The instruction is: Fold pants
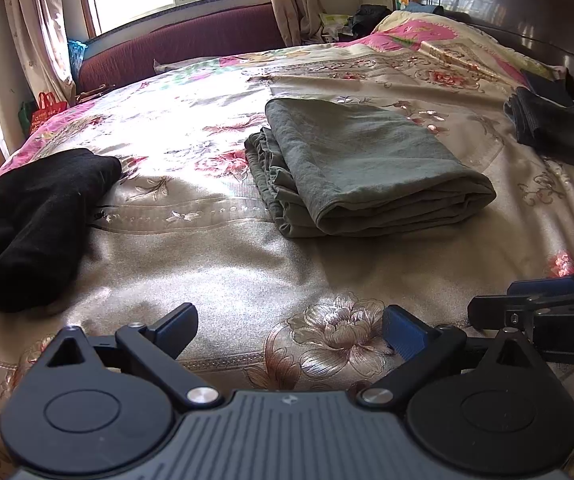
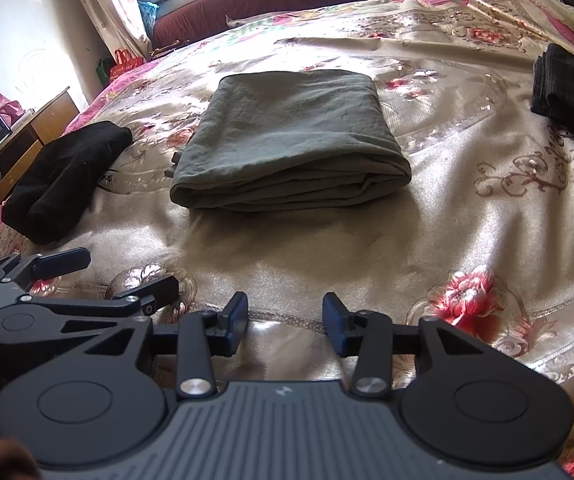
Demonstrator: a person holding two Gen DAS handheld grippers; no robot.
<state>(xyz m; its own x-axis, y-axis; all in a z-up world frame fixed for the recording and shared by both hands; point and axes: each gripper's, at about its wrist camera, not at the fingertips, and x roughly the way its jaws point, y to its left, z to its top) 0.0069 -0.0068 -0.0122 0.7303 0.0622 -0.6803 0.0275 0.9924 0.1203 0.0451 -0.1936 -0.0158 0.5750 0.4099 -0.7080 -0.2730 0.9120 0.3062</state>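
Note:
The grey-green pants [image 1: 359,168] lie folded in a thick rectangle on the floral bedspread [image 1: 215,264]; they also show in the right wrist view [image 2: 287,144]. My left gripper [image 1: 289,330] is open and empty, held low over the bed, well short of the pants. My right gripper [image 2: 285,320] is open and empty, also in front of the pants. The right gripper shows at the right edge of the left wrist view [image 1: 543,304], and the left gripper at the left of the right wrist view [image 2: 123,276].
A folded black garment [image 1: 35,224] lies left of the pants, seen too in the right wrist view [image 2: 67,184]. A dark folded garment [image 1: 555,128] lies at the right, near the dark headboard [image 1: 527,12]. A maroon sofa [image 1: 191,44] stands under the window.

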